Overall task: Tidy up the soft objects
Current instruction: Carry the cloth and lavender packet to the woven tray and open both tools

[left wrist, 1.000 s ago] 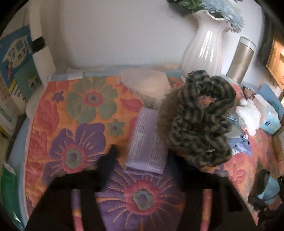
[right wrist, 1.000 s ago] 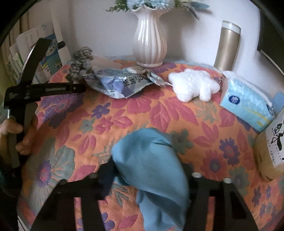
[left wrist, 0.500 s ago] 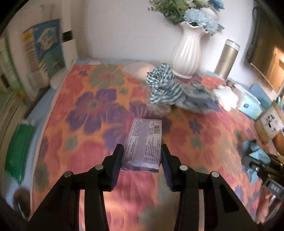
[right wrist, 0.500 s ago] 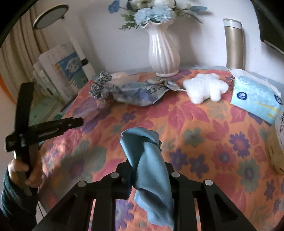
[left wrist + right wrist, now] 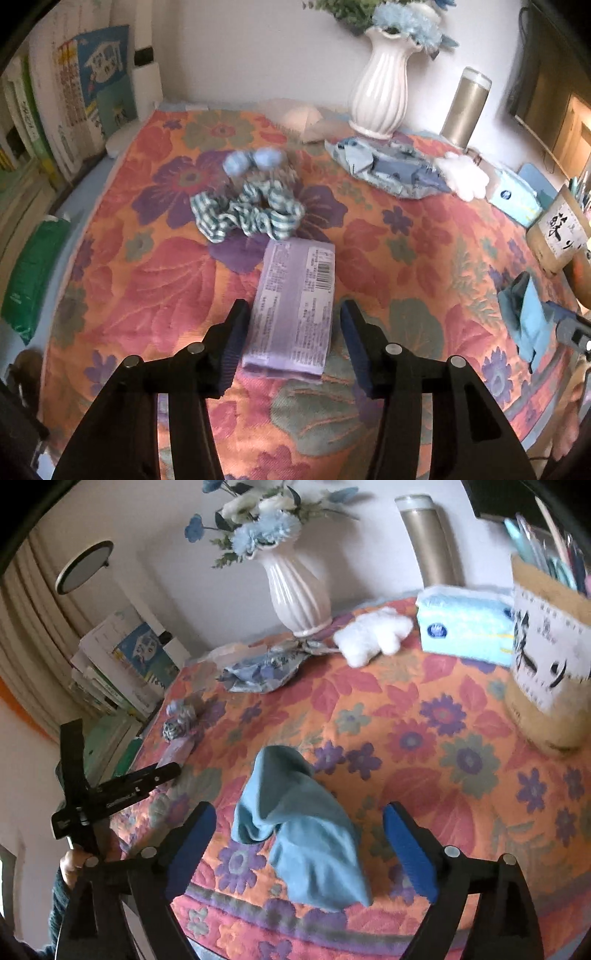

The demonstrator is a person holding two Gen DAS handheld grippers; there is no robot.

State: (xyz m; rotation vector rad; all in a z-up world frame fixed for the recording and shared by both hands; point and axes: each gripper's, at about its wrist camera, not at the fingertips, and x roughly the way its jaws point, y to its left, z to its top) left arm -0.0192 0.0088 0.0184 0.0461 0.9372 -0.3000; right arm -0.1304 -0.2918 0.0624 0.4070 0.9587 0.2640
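A purple packet point(image 5: 295, 306) lies on the flowered tablecloth point(image 5: 424, 258) between the fingers of my left gripper point(image 5: 295, 343). Its jaws are opening, and a gap shows at the right pad. Just past the packet lies a checked scrunchie point(image 5: 247, 214) with blurred blue pom-poms. My right gripper point(image 5: 301, 849) is opening wide. A blue cloth point(image 5: 303, 834) lies slumped on the table between its pads, touching neither. The right wrist view also shows the left gripper point(image 5: 110, 797) in a hand at the left table edge.
Along the back stand a white vase point(image 5: 299, 587), a metal flask point(image 5: 432, 546), a crumpled blue wrapper point(image 5: 262, 668), a white plush toy point(image 5: 373, 635) and a tissue pack point(image 5: 465, 627). A paper pen holder point(image 5: 546, 672) stands at the right. Books point(image 5: 74, 92) line the left side.
The right gripper went from shut on the blue cloth to wide apart, and the cloth now rests on the table. The left view pulled back from the scrunchie; its jaws widened around the purple packet.
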